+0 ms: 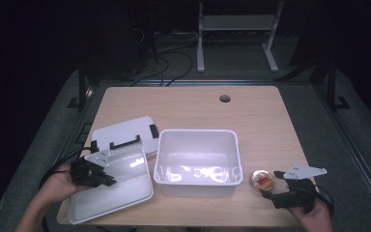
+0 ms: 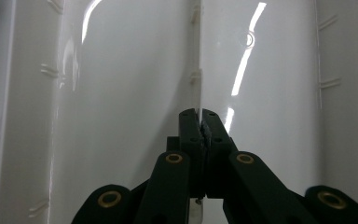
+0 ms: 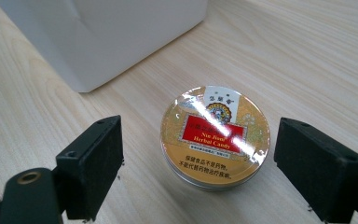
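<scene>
A: With its jaws spread wide either side of the candy tin, the right hand-held gripper holds nothing; it should straddle the tin evenly, then close.

B: And the left hand-held gripper?

A: Pinched shut on the lid's edge, beside the white bin. The tabletop under that lid is hidden, and the tin's small print is unreadable.

From my seat, the white lid runs past every edge of the left gripper view, so I can't see its outline there. In the high view the candy tin label is too small to read, and both forearms are cut off at the bottom edge.
</scene>
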Tool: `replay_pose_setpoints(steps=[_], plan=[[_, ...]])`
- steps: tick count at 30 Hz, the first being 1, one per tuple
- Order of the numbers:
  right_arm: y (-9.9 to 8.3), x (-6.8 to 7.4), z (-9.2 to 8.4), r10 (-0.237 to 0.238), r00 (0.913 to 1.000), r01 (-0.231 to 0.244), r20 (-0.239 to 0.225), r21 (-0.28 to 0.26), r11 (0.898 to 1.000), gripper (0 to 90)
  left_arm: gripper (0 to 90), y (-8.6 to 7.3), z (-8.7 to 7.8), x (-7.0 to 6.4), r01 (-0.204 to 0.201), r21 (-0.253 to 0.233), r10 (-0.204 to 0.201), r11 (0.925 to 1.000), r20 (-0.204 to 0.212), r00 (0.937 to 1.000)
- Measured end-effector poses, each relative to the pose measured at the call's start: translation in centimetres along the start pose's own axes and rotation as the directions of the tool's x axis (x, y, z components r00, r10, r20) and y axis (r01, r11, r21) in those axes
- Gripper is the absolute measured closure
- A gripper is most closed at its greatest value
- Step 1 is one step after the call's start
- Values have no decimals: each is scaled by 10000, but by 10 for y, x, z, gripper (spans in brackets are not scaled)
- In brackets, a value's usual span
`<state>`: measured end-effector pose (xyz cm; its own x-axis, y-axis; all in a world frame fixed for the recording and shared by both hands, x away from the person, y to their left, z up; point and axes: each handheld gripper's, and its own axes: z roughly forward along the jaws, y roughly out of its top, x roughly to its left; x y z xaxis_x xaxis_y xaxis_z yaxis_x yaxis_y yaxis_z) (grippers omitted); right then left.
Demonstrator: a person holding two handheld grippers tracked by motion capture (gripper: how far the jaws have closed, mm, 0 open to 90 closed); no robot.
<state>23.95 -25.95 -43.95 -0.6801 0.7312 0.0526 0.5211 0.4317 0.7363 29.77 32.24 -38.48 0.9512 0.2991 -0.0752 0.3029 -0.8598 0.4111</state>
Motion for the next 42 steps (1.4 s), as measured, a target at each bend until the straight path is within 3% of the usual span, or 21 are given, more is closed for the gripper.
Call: replay_pose_setpoints(steps=[8, 17, 31, 35, 39, 42], plan=[[0, 0, 1, -40, 10000, 40, 2, -1, 10000, 151, 892, 0, 21, -2, -218, 289, 207, 9993, 367, 9991], [1, 1, 2, -99, 10000, 99, -12, 81, 9999, 150, 892, 5, 38, 7, -364, 788, 321, 9962, 552, 9980], [2, 1, 4, -152, 9999, 153, -46, 202, 9997, 147, 892, 7, 43, 20, -527, 1180, 470, 9916, 508, 9976], [2, 1, 5, -184, 9998, 185, -58, 225, 9996, 146, 891, 6, 44, 20, -525, 1175, 468, 9917, 510, 9976], [2, 2, 6, -161, 9998, 165, -101, 320, 9994, 142, 840, 5, 38, 17, -363, 704, 318, 9969, 638, 9975], [2, 3, 8, -166, 9998, 173, -148, 478, 9987, 139, 797, 8, 27, 13, -368, 197, 358, 9991, 491, 9981]])
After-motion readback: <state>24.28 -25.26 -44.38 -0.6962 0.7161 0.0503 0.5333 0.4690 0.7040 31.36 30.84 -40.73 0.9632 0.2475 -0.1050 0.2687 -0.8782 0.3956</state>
